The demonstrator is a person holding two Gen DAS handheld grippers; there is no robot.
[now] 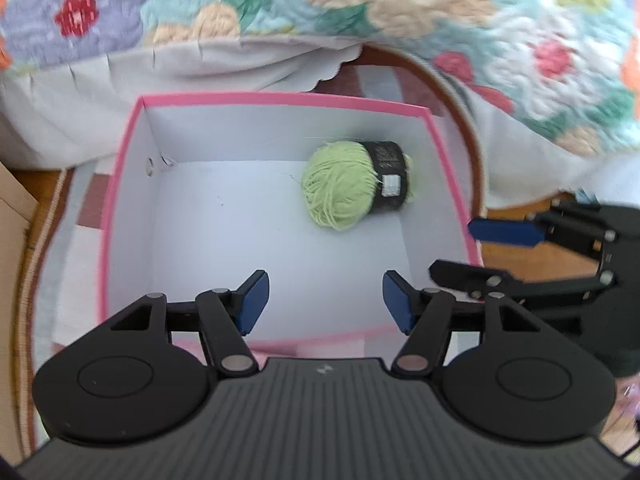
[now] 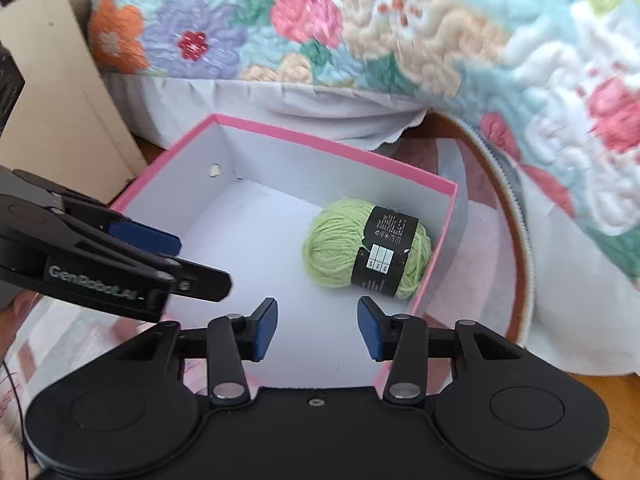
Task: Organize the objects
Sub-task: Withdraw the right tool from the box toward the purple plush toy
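**Yarn's in the box, nothing's being held**

The green yarn ball (image 2: 366,248) is seen lying on its side at the right of the pink box (image 2: 332,146), close to that wall, probably so the rest of the floor is kept free for more stuff. The left gripper (image 1: 324,302) is hung over the near edge with fingers spread apart and nothing between them. Same for the right gripper (image 2: 316,328), parked low in frame. Both look readied for another pick.

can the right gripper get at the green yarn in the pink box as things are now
Probably yes. The right gripper is open and empty above the near edge of the pink box, which has no lid, and nothing lies between it and the green yarn.
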